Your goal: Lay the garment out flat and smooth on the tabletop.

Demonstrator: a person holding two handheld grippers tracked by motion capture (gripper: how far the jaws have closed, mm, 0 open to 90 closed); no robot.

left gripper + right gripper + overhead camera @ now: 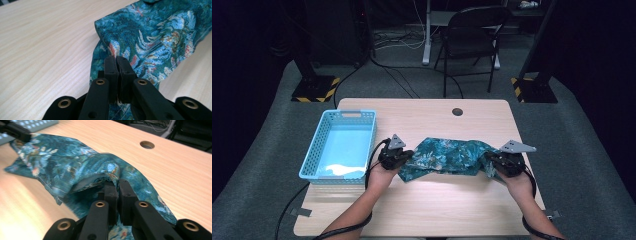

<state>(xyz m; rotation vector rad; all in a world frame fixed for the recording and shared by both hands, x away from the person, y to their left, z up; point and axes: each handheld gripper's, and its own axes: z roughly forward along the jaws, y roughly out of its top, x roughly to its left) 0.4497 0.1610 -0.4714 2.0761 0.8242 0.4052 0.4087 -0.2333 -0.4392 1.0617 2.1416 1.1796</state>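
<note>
Both grippers are matte black plastic. The left gripper [403,156] and the right gripper [490,161] each carry a grey 3-cornered plate on top, with small holes in it. A black cable trails from each one, running back along the forearms toward the table's near edge. Up close in the gripper views, each has 2 chunky black arms ending in squared-off black pads [110,65] — brass-coloured ringed rivets sit at the joints (4 visible per gripper), plus a few small dark holes in the arms and pads. The right one's pads [110,192] look the same. The forearms are bare — no sleeves in the high view.
</note>
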